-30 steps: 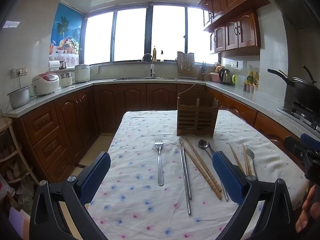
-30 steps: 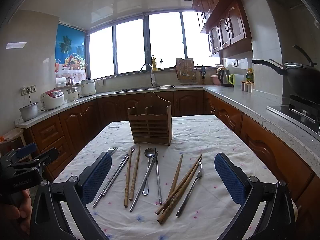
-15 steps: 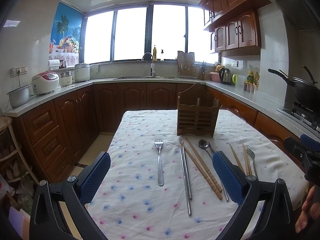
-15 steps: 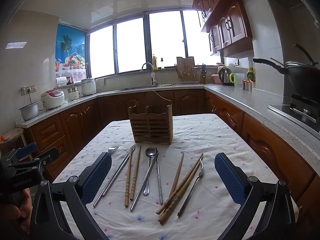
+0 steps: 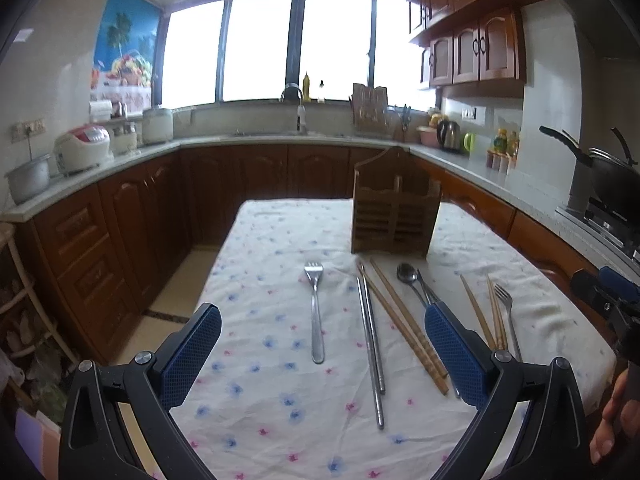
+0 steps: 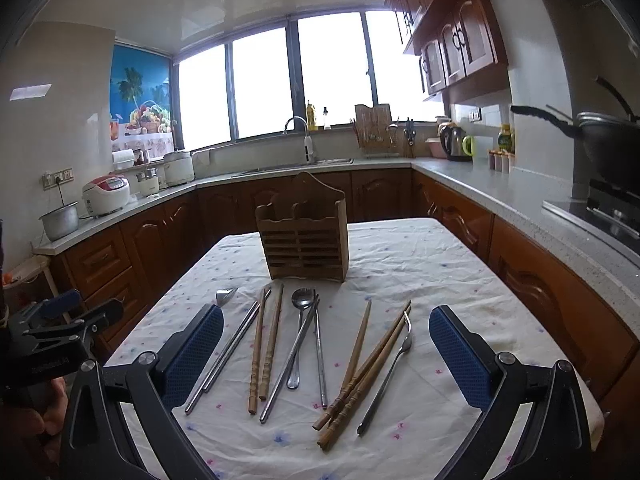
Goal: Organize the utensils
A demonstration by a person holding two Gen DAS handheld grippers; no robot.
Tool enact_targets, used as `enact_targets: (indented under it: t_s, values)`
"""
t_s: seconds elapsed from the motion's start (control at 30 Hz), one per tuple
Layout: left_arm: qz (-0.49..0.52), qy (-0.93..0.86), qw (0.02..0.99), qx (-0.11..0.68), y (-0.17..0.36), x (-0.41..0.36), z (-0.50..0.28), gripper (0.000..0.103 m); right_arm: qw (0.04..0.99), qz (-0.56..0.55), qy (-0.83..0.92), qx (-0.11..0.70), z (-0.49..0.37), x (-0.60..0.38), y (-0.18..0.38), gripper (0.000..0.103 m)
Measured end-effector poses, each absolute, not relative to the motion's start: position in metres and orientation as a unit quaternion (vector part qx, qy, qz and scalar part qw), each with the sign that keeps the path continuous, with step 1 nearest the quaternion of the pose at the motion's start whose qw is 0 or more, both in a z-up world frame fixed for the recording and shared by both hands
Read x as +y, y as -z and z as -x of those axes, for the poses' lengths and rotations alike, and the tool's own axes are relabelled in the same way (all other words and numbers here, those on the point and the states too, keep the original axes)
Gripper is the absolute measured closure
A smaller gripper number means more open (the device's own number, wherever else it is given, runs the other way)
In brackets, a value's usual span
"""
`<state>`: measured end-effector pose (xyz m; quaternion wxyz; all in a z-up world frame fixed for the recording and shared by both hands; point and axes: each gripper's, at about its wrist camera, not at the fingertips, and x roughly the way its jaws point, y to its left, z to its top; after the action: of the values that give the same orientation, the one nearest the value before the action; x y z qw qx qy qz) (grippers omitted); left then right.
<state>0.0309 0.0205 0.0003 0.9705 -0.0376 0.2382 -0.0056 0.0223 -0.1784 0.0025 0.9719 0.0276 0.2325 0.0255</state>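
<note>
Wooden holder (image 6: 303,236) stands behind loose utensils, both claws wide

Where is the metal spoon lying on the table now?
In the right wrist view the spoon lies near the middle of the row of utensils, bowl toward the wooden holder, between the wooden chopsticks on its left and crossing metal chopsticks.

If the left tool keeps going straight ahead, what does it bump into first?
Probably the lone silver metal fork lying on the white flowered tablecloth. It sits centred between the open left tool fingers. Depth is hard to judge, so it might reach the cloth first.
</note>
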Motion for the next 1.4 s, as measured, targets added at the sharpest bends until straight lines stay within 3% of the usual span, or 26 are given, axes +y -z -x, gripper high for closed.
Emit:
enact_targets:
  t_s: [0.4, 0.6, 0.8, 1.07, 1.4]
  values:
    - [0.052, 0.034, 0.951, 0.304, -0.006, 0.031, -0.089, 0.002, 0.959, -0.058, -0.032, 0.275, -0.058, -0.204, 0.004, 0.001]
    - [0.063, 0.052, 0.939, 0.335, -0.007, 0.035, -0.127, 0.010, 0.949, -0.076, -0.031, 0.304, -0.082, -0.220, 0.011, 0.007]
    - [0.073, 0.070, 0.929, 0.357, -0.008, 0.041, -0.167, 0.021, 0.936, -0.096, -0.028, 0.338, -0.115, -0.236, 0.018, 0.024]
    - [0.075, 0.088, 0.910, 0.398, 0.005, 0.040, -0.232, 0.039, 0.913, -0.116, -0.022, 0.390, -0.168, -0.260, 0.038, 0.055]
    - [0.080, 0.100, 0.878, 0.461, 0.034, 0.026, -0.323, 0.057, 0.885, -0.125, -0.011, 0.448, -0.212, -0.275, 0.071, 0.073]
